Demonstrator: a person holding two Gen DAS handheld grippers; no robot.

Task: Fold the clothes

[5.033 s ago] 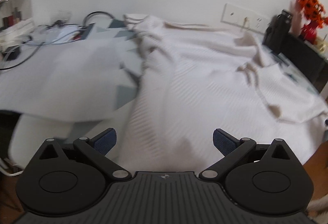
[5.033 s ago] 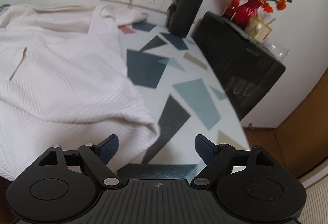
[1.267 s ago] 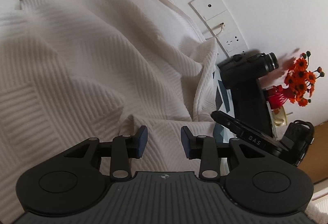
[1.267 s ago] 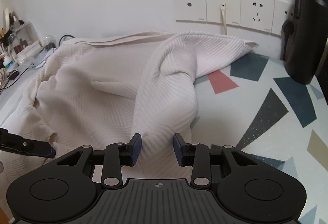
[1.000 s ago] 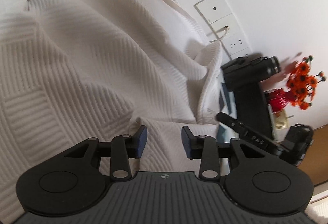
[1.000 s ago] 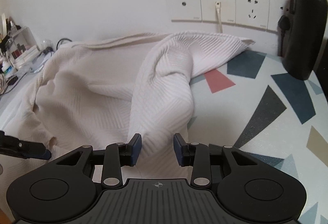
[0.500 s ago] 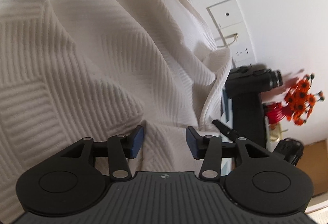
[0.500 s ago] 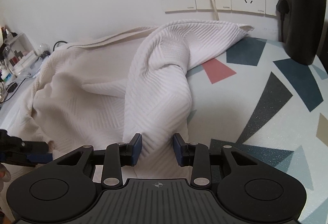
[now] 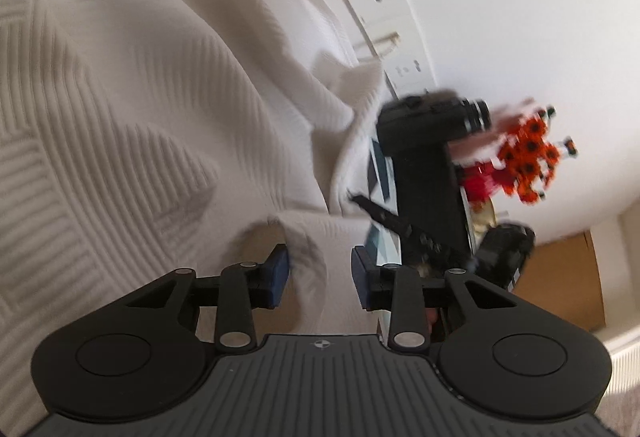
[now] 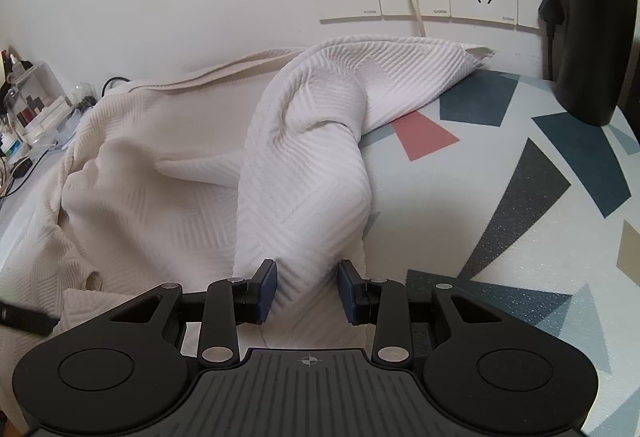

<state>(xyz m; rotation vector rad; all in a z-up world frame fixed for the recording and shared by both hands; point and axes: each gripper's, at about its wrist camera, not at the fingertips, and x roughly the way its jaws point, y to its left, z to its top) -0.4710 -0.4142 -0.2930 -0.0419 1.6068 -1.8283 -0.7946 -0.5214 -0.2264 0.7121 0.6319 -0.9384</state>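
Both grippers, left [image 9: 318,271] and right [image 10: 307,291], had jaws apart around bunched edges of the garment [image 10: 168,173] on the table [image 10: 500,197], so closing on the fabric looked next, mid-fold.

The left wrist view sits low and very near the white garment [image 9: 152,109], rolled sideways (the wall sockets [image 9: 384,33] run down a slant), facing the black bottle [image 9: 432,117] and orange flowers [image 9: 528,157]. The right wrist view stands level just above the table [image 10: 500,245], facing the wall. Both share garment, sockets and bottle.
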